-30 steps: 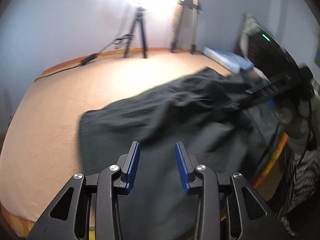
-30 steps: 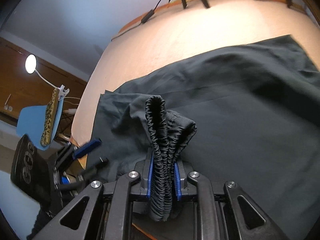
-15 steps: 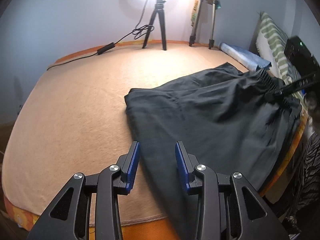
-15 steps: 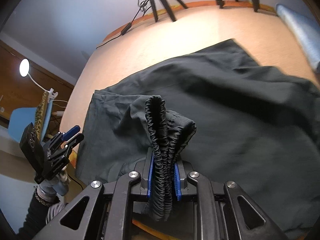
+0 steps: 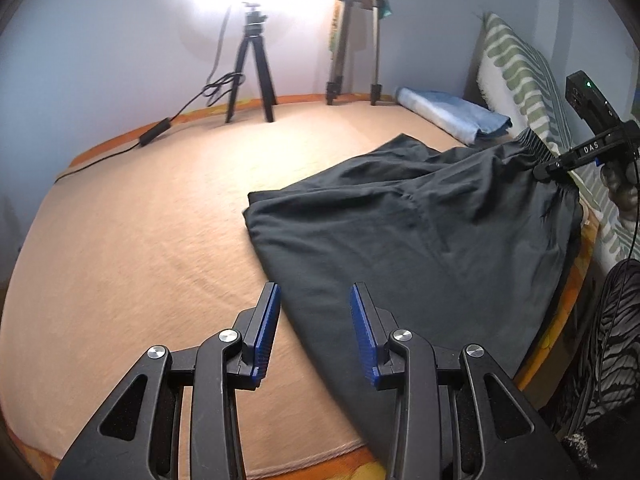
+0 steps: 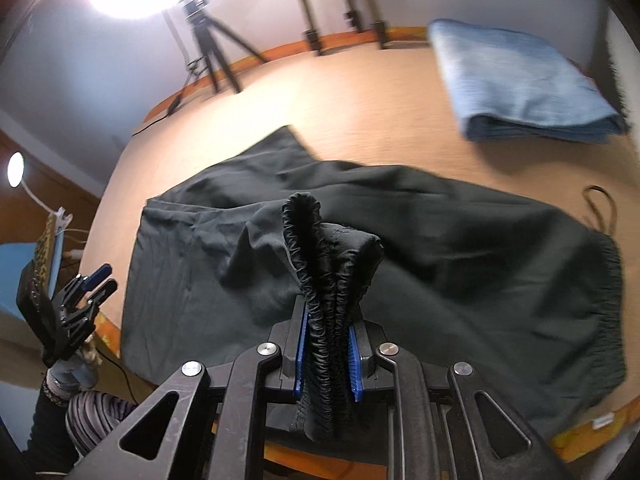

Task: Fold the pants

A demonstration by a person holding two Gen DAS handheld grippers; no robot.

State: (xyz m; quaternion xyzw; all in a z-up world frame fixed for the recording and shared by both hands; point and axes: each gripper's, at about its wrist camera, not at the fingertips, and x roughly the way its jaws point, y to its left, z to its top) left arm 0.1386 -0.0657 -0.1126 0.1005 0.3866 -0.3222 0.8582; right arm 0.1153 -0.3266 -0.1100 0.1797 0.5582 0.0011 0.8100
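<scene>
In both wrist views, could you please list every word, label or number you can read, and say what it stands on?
"DAS": white letters on the side of the right tool, seen from the left wrist view.
Right wrist view: no readable text; the left tool shows none.

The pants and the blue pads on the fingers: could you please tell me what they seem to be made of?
Pants: thin, matte, dark woven fabric, probably; it drapes limply, creases softly, and the waistband is gathered elastic.
Pads: likely ribbed blue rubber or plastic, judging by fine ridges.
</scene>
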